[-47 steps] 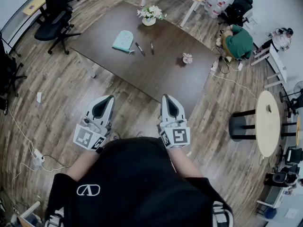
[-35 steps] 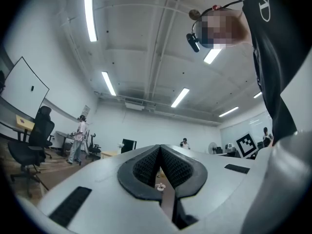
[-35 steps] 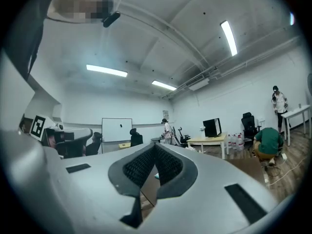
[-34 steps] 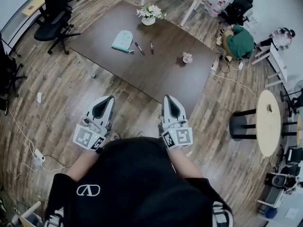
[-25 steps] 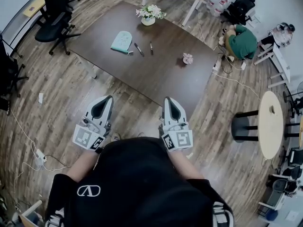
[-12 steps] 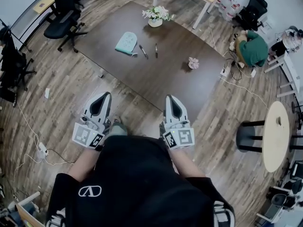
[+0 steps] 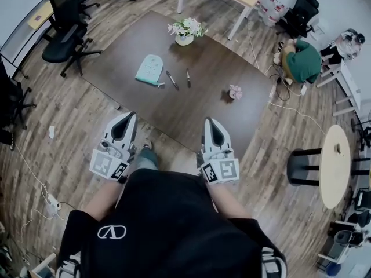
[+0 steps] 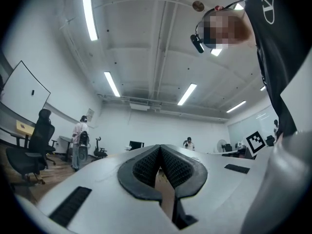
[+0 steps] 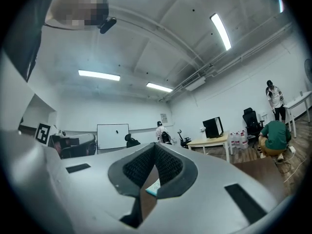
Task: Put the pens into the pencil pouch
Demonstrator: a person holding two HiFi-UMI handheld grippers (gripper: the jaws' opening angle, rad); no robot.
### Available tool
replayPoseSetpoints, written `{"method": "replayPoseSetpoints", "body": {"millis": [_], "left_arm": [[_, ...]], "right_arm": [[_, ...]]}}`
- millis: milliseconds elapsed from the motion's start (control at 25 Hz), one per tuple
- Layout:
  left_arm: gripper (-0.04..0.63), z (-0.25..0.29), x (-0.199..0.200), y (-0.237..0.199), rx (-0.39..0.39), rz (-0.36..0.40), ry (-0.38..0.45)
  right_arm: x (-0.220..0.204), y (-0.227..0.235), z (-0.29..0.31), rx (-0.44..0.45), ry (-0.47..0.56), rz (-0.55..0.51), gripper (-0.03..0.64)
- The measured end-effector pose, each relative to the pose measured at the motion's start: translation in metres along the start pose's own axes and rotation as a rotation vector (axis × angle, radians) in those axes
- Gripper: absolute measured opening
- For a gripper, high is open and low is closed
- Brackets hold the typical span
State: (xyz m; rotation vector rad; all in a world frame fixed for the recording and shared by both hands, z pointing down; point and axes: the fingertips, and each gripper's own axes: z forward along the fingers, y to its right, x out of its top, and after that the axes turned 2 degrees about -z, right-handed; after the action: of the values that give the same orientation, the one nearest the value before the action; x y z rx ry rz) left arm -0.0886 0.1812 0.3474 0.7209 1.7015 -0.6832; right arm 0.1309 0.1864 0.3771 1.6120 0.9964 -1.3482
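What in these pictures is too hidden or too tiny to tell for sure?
- Head view: whether the pencil pouch is unzipped; too small.
- Head view: what the small pink object on the table is; too small.
- Left gripper view: pouch and pens; the shut left gripper blocks them.
- Right gripper view: the pens; the shut right gripper blocks them, and only a sliver of pouch shows.

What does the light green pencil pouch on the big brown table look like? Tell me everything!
The mint-green, soft-looking pencil pouch lies flat on the dark brown wooden table, towards its far left part. Its far end is rounded and its near edge is straight. Whether it is open or zipped is too small to tell. Two dark pens lie just right of it. The nearer one comes close to its corner, but I cannot tell if they touch.
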Motion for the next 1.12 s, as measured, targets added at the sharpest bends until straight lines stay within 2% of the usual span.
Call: {"method": "replayPoseSetpoints", "body": {"millis": [280, 680, 840, 1120], "left_arm": [[0.003, 0.066, 0.006, -0.078, -0.08, -0.009, 0.0], [0.003, 0.129, 0.002, -0.173, -0.194, -0.02, -0.008], [0.003, 0.15, -0.004, -0.195, -0.229, -0.018, -0.012], [0.003, 0.174, -0.016, -0.207, -0.228, -0.026, -0.022]], "right_arm": [[0.006, 0.004, 0.084, -0.06, 0.0, -0.023, -0.002], [0.001, 0.0, 0.178, -0.164, 0.012, -0.06, -0.002], [-0.004, -0.001, 0.204, -0.183, 0.017, -0.068, -0.002], [-0.008, 0.013, 0.23, -0.166, 0.005, -0.075, -0.002]]}}
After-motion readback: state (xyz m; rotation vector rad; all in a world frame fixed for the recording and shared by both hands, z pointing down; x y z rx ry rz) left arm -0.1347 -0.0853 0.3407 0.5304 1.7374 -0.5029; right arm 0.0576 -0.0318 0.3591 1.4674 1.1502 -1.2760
